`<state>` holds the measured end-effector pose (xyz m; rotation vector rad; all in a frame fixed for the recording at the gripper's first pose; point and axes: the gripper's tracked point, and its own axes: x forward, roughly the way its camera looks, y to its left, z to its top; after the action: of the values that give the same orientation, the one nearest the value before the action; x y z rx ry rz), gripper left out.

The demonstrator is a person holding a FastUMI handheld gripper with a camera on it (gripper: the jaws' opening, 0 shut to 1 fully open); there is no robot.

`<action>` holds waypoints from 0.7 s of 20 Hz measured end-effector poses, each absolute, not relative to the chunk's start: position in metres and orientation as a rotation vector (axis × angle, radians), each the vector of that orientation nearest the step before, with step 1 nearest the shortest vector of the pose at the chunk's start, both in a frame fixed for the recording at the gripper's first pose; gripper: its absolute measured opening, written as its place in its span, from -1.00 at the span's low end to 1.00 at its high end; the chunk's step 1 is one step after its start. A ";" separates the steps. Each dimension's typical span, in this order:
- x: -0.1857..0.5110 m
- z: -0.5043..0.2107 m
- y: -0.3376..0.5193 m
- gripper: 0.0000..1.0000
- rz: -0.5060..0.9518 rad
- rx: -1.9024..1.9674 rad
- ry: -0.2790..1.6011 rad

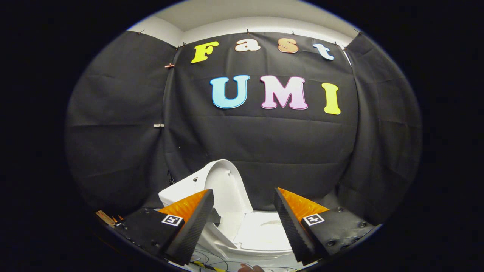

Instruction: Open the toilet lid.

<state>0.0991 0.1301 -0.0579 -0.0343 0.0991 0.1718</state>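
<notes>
Gripper view: claw (244, 194) spread wide, empty, black ribbed pads with orange backing. White toilet lid (227, 185) raised upright, between and just beyond the fingers, over the open toilet (261, 234). Small square markers on both fingers; no legible writing.

Your floor (211, 260) is pale and glossy; the white toilet (242, 234) stands directly on it, its lid (227, 189) raised upright, with thin dark cables (211, 258) lying beside its base.
</notes>
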 end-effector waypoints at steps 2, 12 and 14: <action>0.084 -0.038 0.118 0.98 0.156 -0.033 0.081; 0.010 0.034 0.082 1.00 0.125 0.012 -0.016; -0.004 0.034 0.072 0.99 0.098 0.009 -0.011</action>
<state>-0.0044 0.0724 0.0338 0.0091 -0.0112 0.0984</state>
